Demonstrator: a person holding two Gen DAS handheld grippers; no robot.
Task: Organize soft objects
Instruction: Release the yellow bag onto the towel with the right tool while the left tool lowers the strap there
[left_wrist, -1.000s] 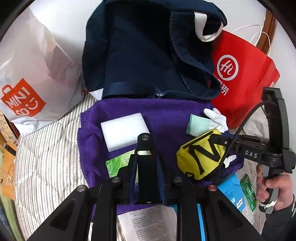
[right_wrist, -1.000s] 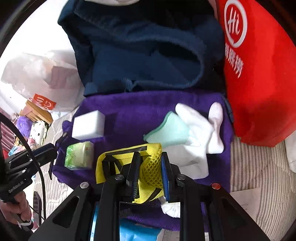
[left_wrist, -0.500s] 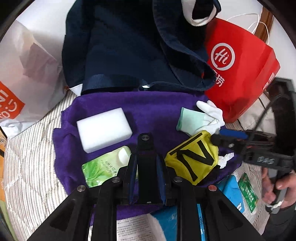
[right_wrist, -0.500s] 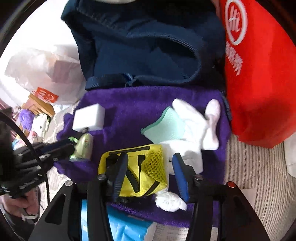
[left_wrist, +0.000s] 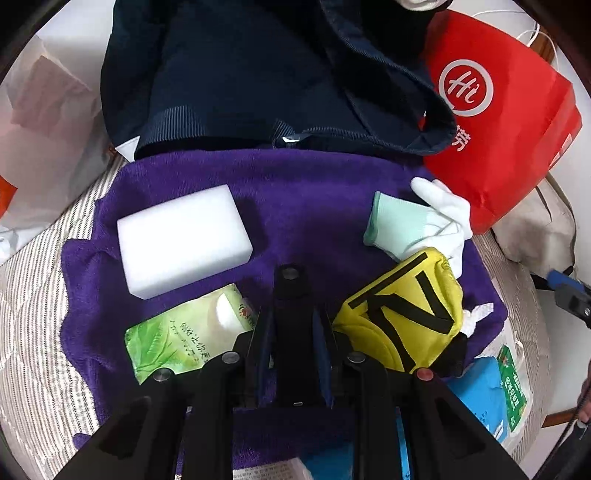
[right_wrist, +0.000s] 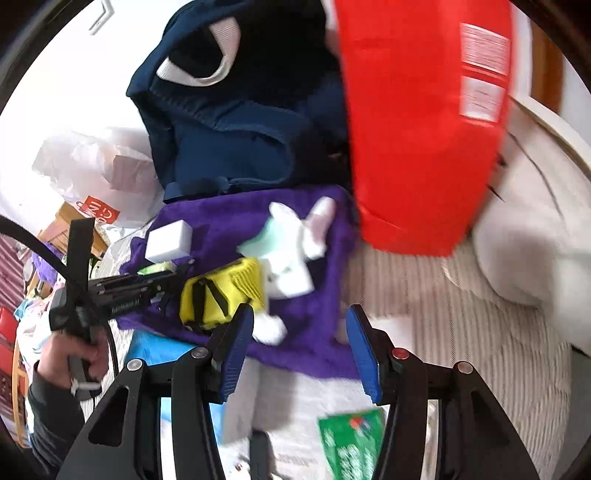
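Spread on a striped bed (left_wrist: 33, 332): purple towel (left_wrist: 314, 206) carrying a white sponge (left_wrist: 184, 240), green tissue pack (left_wrist: 181, 339), yellow pouch (left_wrist: 406, 317) and white gloves (left_wrist: 424, 225). Behind, a navy bag (left_wrist: 258, 74) and red bag (left_wrist: 509, 118). Left gripper (left_wrist: 293, 321): fingers pressed together, empty, over the towel between pack and pouch. Right gripper (right_wrist: 299, 354): fingers apart, holding nothing, above the towel's near edge.

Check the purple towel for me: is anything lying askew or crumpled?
The yellow mesh pouch lies crumpled and tilted at the purple towel's near right edge, with the white glove bunched behind it. The white sponge block and green tissue pack lie flat.
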